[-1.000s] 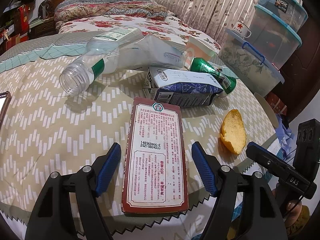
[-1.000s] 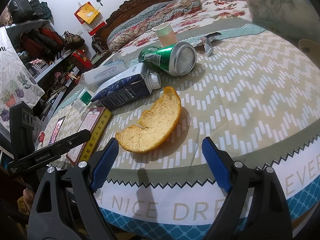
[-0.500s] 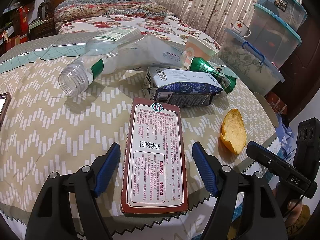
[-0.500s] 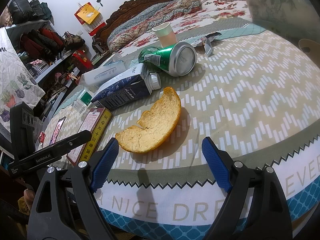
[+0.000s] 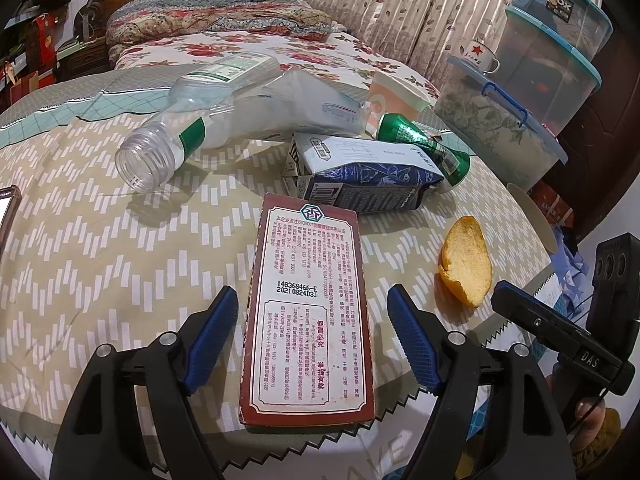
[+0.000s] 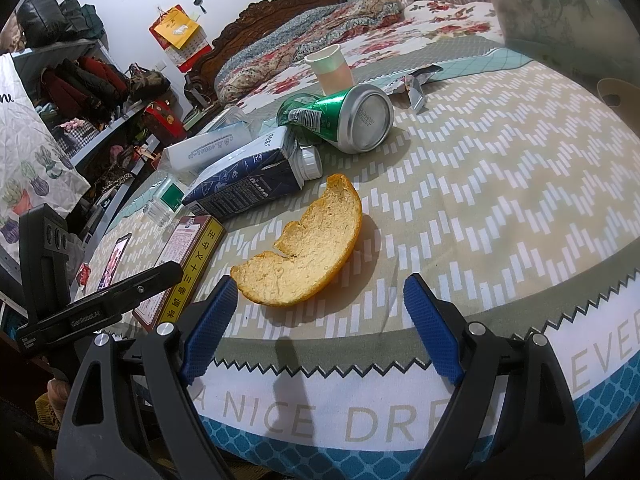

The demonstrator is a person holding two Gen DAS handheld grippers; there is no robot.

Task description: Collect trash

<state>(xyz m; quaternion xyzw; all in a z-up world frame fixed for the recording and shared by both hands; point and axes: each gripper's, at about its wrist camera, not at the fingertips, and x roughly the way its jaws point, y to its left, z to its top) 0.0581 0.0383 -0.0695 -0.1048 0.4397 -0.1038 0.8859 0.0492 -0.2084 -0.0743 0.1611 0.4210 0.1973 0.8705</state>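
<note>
Trash lies on a round table with a patterned cloth [image 5: 80,264]. A flat red-brown box [image 5: 310,312] lies between the open jaws of my left gripper [image 5: 312,340], untouched. An orange peel [image 6: 304,256] lies just ahead of my open right gripper [image 6: 320,324]; it also shows in the left wrist view [image 5: 466,266]. Behind lie a blue milk carton [image 5: 360,178], a green can [image 6: 344,116], a clear plastic bottle [image 5: 188,132], a white box [image 5: 316,108] and a paper cup [image 6: 330,68].
A phone [image 6: 114,258] lies at the table's left edge. A foil wrapper [image 6: 416,84] lies beyond the can. Stacked plastic storage bins [image 5: 532,92] stand to the right, a bed [image 5: 224,28] behind, cluttered shelves [image 6: 80,92] to the left.
</note>
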